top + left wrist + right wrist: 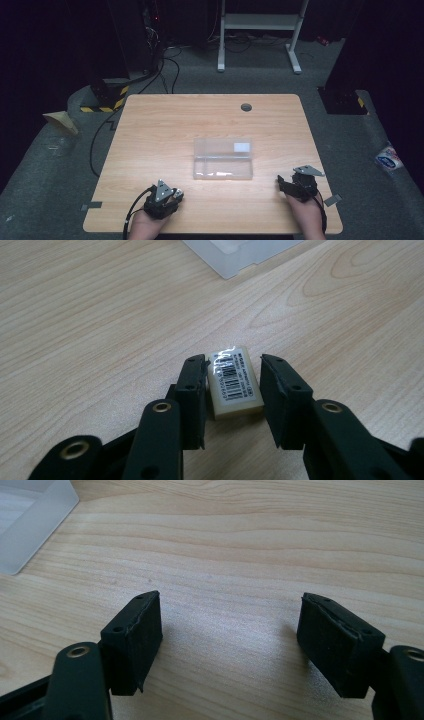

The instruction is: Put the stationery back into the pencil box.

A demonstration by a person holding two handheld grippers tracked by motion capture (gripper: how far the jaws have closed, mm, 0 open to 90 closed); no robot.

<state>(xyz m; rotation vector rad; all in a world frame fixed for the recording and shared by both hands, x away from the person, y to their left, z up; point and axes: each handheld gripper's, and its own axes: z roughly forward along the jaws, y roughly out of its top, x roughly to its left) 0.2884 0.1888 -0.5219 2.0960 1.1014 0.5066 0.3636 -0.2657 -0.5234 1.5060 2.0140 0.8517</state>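
**One eraser in the left claw, one clear box mid-table**

There is one eraser point(235, 387), cream-coloured, with a barcode label on its top face. It lies flat on the table point(160, 130) near the front edge, toward the front-left corner, between the two jaws of the left claw point(234, 390). In the left gripper view the left-hand jaw touches the eraser's side; beside the other jaw a thin sliver of gap seems to remain, so the claw is closed around the eraser, though full contact on both sides cannot be made out.

The right claw point(230, 640) stands open, its two jaws well apart over bare wood with nothing between them. In the high view it sits near the front-right corner of the table, in the person's right hand point(306, 212).

One clear plastic box point(223, 159) rests around the middle of the table, its long side parallel to the front edge, and carries one white label point(242, 147) near its far right corner. One round grey grommet point(246, 107) is set in the tabletop close to the far edge.

Count: two claws, one eraser, one box.
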